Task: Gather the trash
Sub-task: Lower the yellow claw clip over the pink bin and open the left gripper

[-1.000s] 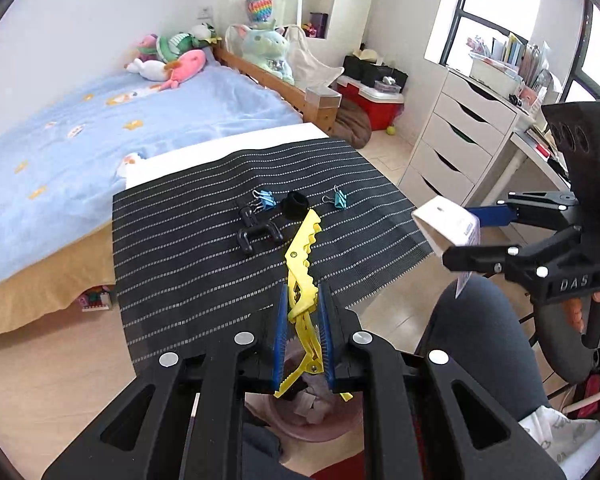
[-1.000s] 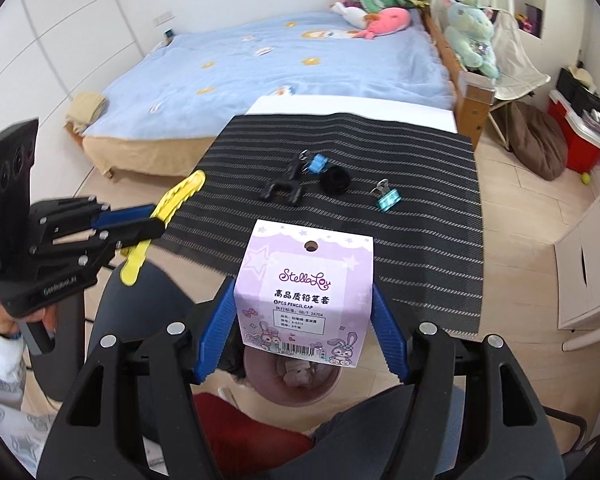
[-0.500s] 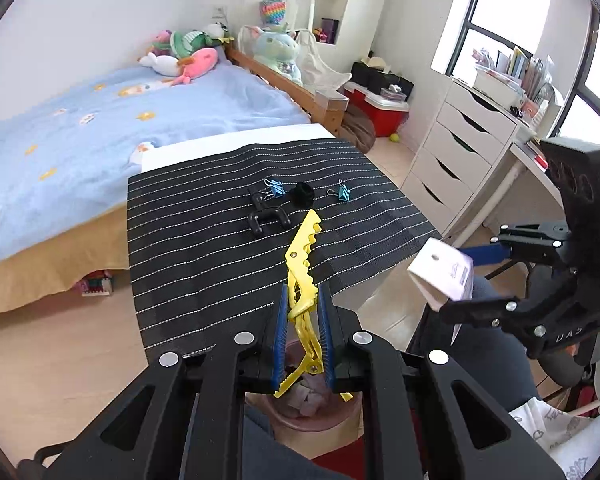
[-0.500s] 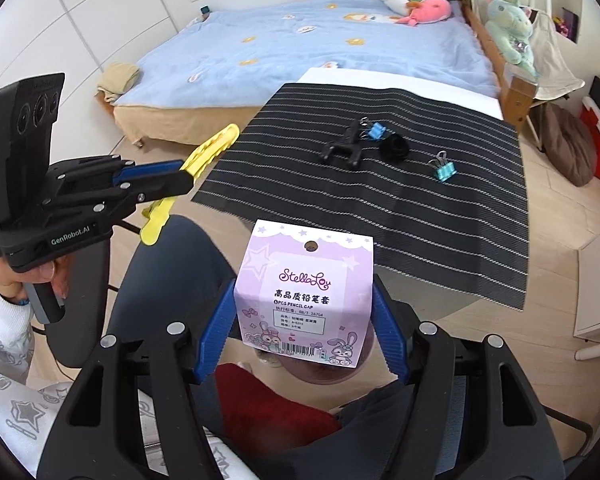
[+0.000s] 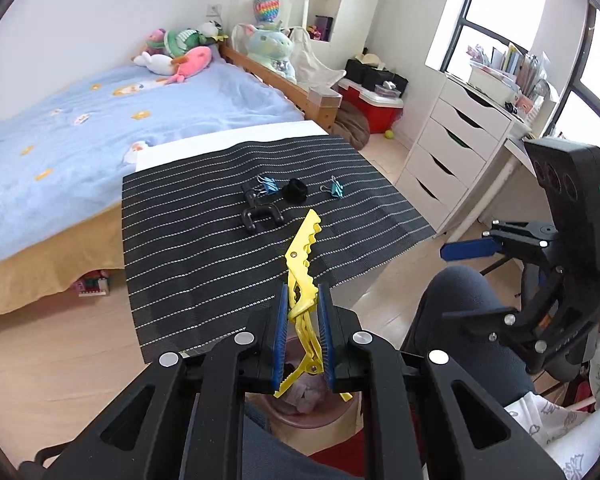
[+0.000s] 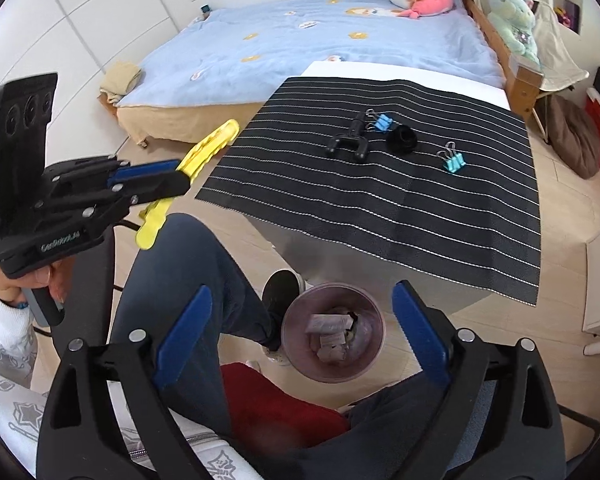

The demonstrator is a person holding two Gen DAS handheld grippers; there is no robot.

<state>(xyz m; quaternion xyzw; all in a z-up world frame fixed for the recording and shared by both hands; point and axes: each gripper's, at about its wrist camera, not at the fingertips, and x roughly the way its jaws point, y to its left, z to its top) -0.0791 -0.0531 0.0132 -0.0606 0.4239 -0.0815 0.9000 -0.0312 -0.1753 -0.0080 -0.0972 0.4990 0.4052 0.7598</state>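
My right gripper (image 6: 300, 344) has just spread its jaws, nothing between them; below sits the pink bin (image 6: 370, 364) (cartons inside). My left gripper (image 5: 303, 328) clenches the yellow clip (image 5: 302, 264) near the table's (image 5: 220, 280) edge.

Open right hand-held gripper (image 6: 300, 330), pink bin (image 6: 374, 322) below
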